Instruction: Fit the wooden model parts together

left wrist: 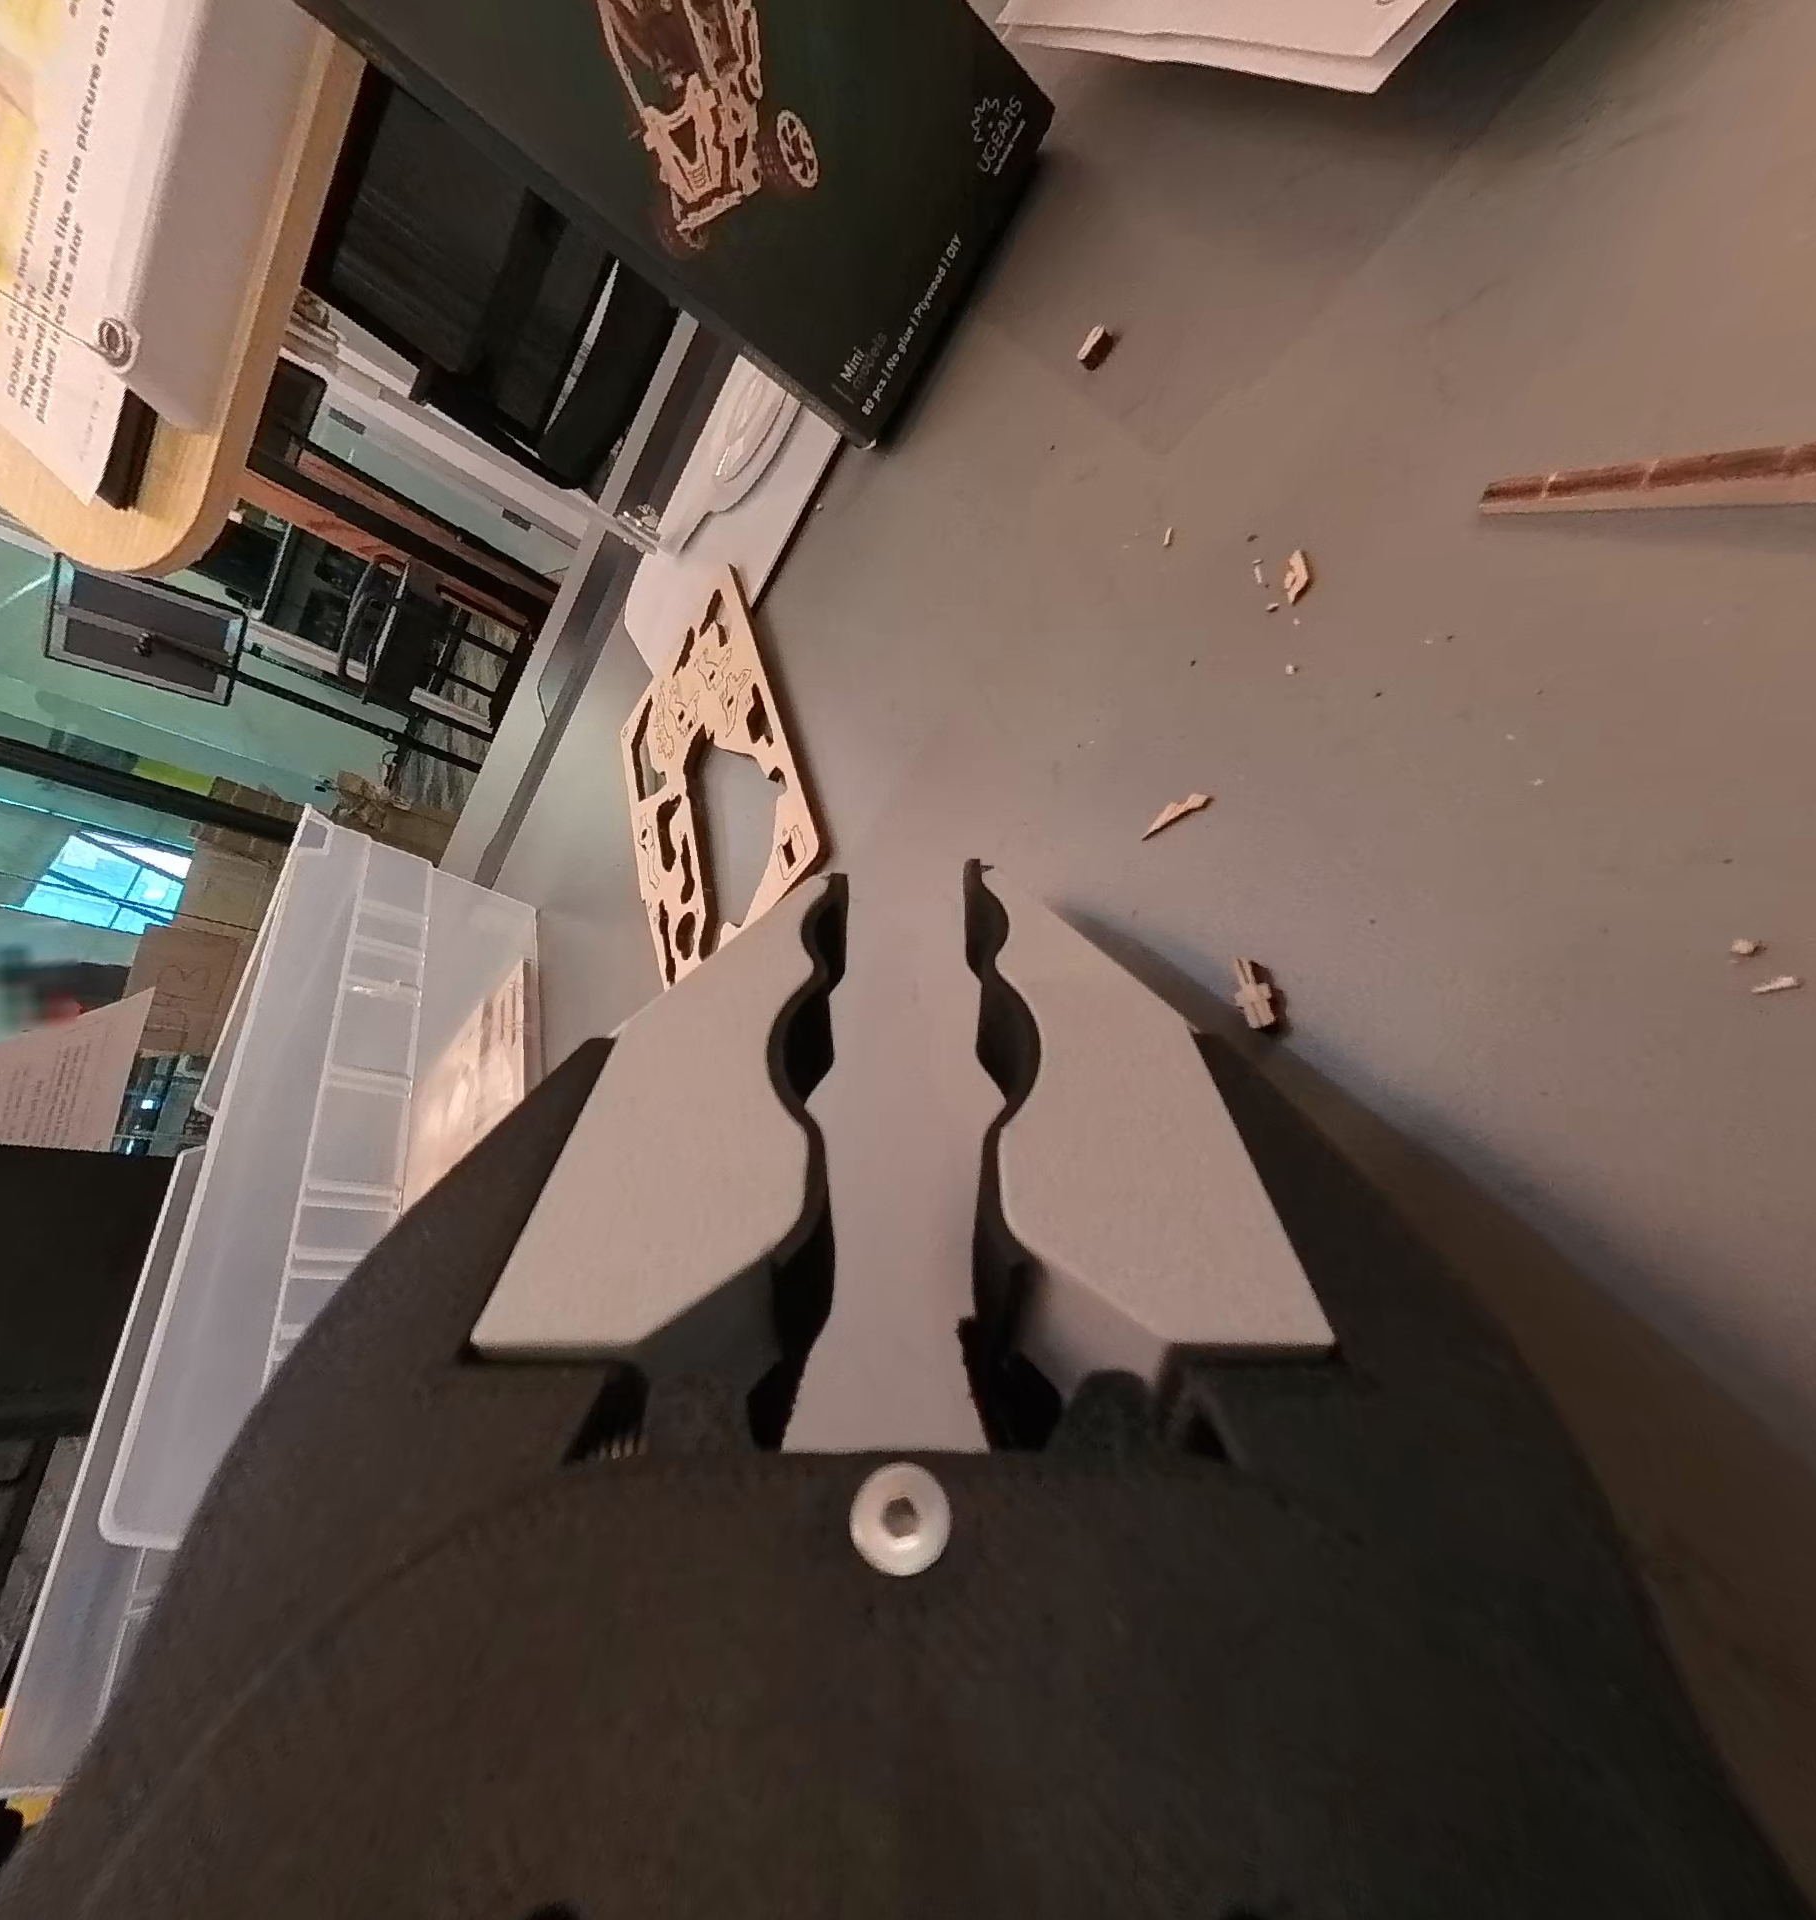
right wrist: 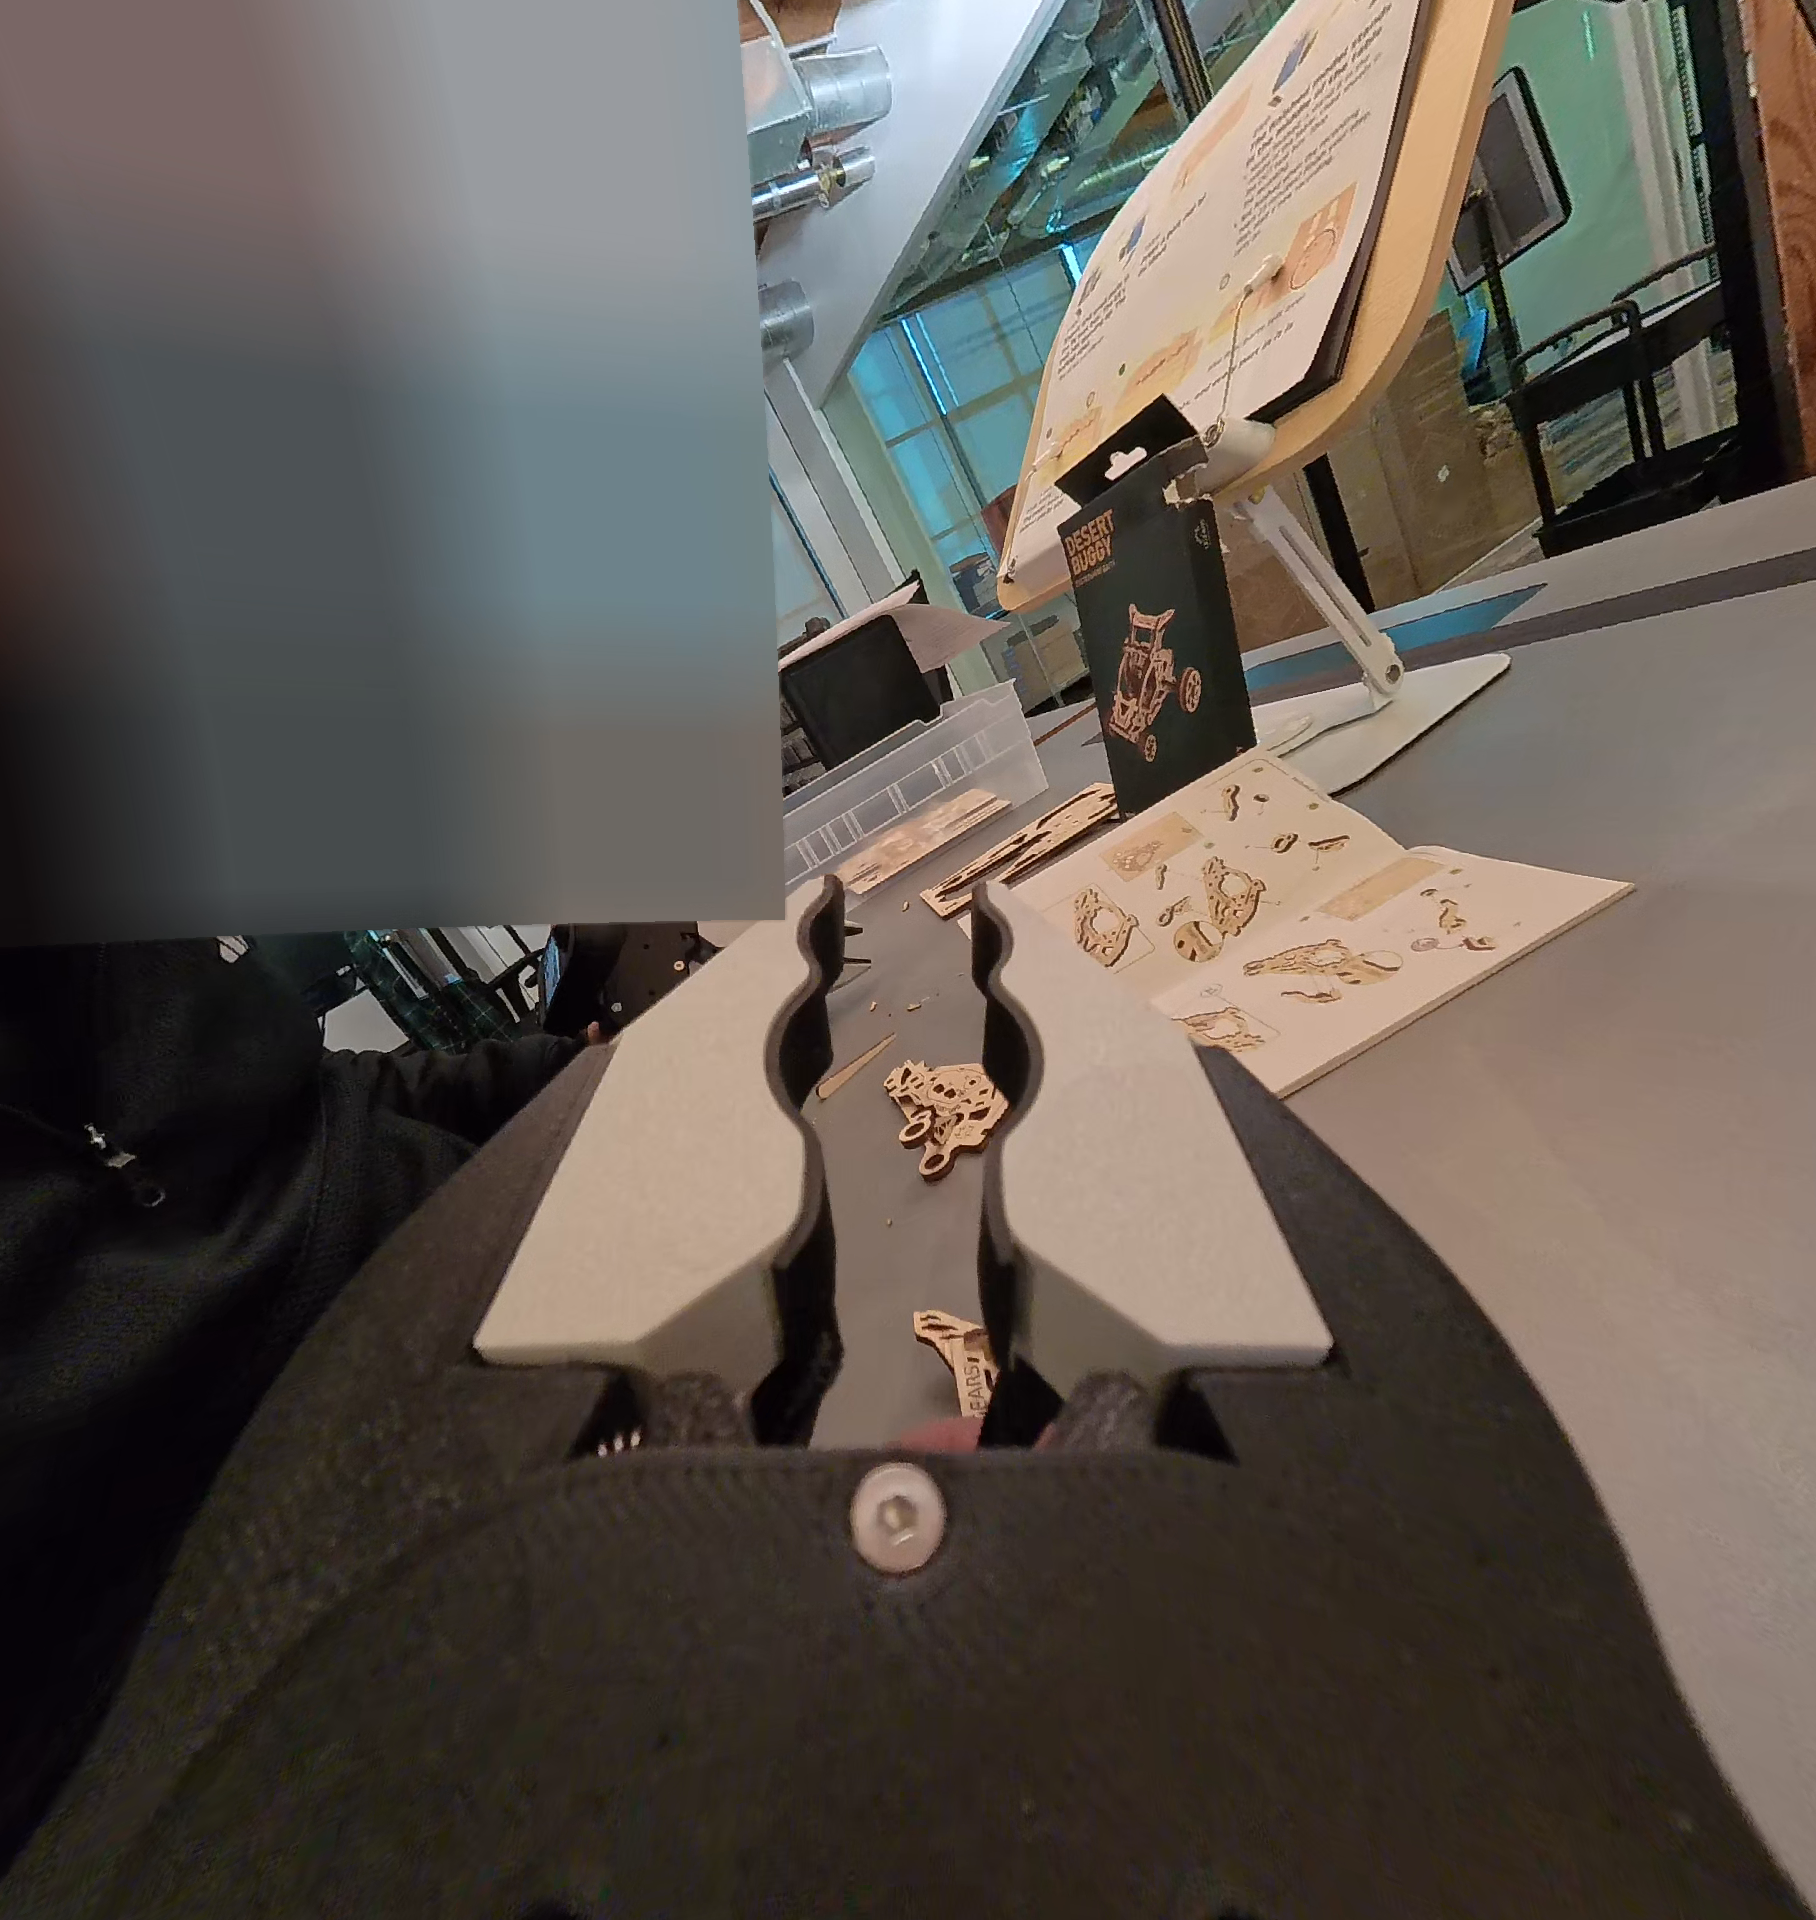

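Between the right gripper [right wrist: 904, 914] fingers lies a wooden part [right wrist: 948, 1114], untouched.

Lab workspace: grey worktable [right wrist: 1506, 1299], exposed ducts [right wrist: 831, 114], glass partitions [right wrist: 945, 395].

Left wrist view rolled sideways, right level – both low over table [right wrist: 1506, 1195]

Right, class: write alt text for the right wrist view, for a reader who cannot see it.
An open, empty gripper hovers over a grey table; a partly built wooden model piece lies below its fingers. Beyond lie an open instruction booklet and a dark kit box.
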{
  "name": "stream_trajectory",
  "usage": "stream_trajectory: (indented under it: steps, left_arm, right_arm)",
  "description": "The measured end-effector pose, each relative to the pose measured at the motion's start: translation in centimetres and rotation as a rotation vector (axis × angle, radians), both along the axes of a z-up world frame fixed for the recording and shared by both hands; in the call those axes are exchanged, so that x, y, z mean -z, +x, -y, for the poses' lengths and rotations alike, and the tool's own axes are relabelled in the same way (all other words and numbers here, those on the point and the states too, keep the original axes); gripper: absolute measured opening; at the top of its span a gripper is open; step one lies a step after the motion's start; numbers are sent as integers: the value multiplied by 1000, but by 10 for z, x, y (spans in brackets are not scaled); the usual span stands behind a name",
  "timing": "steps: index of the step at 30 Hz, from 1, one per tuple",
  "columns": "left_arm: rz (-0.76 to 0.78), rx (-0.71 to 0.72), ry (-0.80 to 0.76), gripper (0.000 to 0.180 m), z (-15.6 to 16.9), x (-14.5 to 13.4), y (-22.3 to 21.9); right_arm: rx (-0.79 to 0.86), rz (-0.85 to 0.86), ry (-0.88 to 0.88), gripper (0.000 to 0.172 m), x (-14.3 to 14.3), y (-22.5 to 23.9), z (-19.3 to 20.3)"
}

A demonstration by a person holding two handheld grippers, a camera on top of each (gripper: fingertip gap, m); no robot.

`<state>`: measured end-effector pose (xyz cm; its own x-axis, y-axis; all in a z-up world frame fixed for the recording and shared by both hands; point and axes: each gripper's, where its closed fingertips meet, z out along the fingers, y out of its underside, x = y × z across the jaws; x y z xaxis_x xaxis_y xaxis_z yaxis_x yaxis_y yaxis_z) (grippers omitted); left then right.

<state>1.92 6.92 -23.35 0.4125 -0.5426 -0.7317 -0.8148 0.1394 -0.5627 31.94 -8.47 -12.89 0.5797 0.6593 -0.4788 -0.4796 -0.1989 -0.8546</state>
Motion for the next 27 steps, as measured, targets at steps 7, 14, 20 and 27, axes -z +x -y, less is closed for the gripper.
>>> stream_trajectory:
  steps: [7,14,20,27]
  left_arm:
    - [-4,1,0,21,0,1,0]
    - [-7,1,0,21,0,1,0]
    - [6,4,5,21,1,-1,0]
    - [43,132,19,25,15,-30,36]
  right_arm:
    - [-1,-3,2,21,-1,0,1]
    - [-1,-4,3,21,-1,0,2]
    - [-1,-3,1,21,-1,0,2]
    - [-24,47,-34,23,5,-8,-1]
